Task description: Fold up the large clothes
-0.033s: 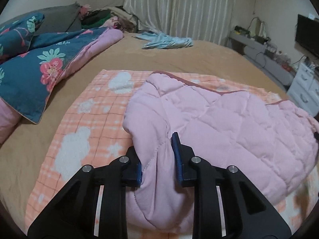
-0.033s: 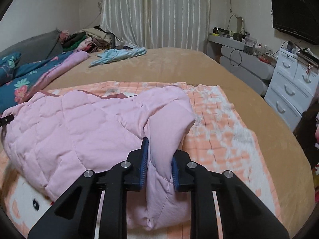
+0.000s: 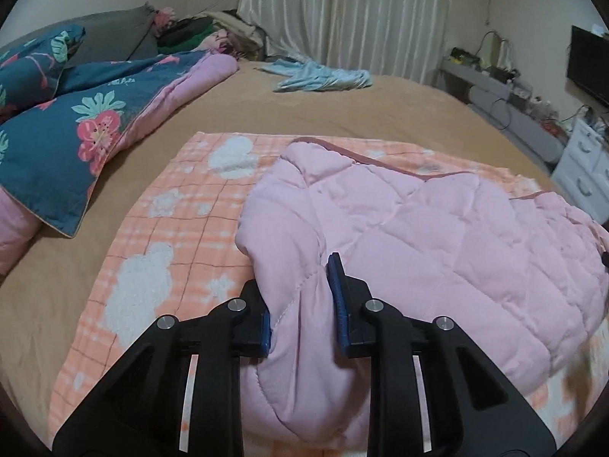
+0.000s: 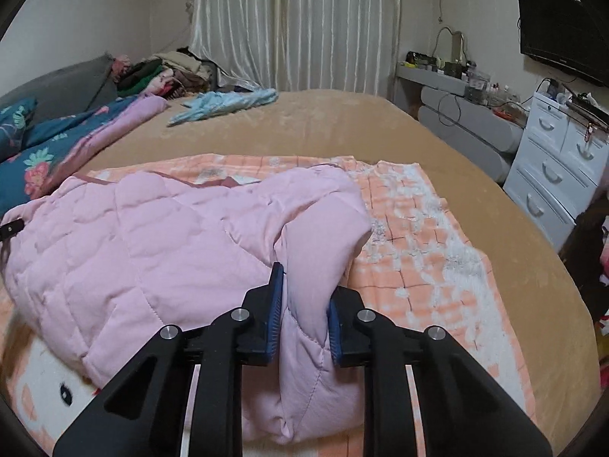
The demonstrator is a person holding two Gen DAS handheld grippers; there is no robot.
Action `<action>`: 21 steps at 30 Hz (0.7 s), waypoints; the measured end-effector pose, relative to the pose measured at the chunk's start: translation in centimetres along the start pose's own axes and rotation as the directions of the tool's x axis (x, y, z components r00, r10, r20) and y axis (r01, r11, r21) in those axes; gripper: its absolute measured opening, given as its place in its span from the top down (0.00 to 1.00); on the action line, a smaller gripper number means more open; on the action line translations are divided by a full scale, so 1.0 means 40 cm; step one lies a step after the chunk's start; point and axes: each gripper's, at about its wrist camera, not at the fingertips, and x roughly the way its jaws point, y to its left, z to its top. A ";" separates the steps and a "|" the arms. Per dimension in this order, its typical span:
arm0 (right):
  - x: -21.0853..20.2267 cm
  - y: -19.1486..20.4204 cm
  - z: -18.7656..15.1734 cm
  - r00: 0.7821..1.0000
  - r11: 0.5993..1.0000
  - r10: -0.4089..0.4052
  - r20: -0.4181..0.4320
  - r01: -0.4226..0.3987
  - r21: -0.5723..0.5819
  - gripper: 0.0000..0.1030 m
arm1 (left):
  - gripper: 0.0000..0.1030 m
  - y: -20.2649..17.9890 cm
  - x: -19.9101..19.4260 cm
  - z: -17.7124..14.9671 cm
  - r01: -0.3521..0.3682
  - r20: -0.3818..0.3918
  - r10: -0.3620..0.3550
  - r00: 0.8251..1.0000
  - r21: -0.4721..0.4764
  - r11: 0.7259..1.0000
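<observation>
Left tool: black arms level, jaws closing, blue pads pressing a fold of pink quilted garment | Right tool: level, jaws clamped tight on the garment's other end.

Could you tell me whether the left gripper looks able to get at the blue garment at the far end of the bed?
Probably not now: the left gripper is closing on the pink jacket, far from the blue garment.
</observation>
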 end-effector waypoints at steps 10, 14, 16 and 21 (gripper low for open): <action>0.133 0.003 -0.023 0.993 0.999 -0.034 -0.111 0.037 0.025 0.81 | 0.84 -0.003 0.108 -0.013 -0.070 -0.063 0.071 0.996 0.016 0.997; 0.163 0.001 -0.033 0.990 0.998 -0.035 -0.140 0.040 0.040 0.79 | 0.84 -0.003 0.128 -0.018 -0.070 -0.072 0.071 0.995 0.019 0.997; 0.177 0.002 -0.036 0.987 0.998 -0.038 -0.156 0.045 0.040 0.77 | 0.84 -0.006 0.131 -0.018 -0.073 -0.072 0.075 0.995 0.026 0.997; 0.186 -0.010 -0.045 0.982 0.996 -0.016 -0.188 0.033 0.088 0.68 | 0.84 -0.005 0.139 -0.016 -0.073 -0.077 0.075 0.994 0.031 0.997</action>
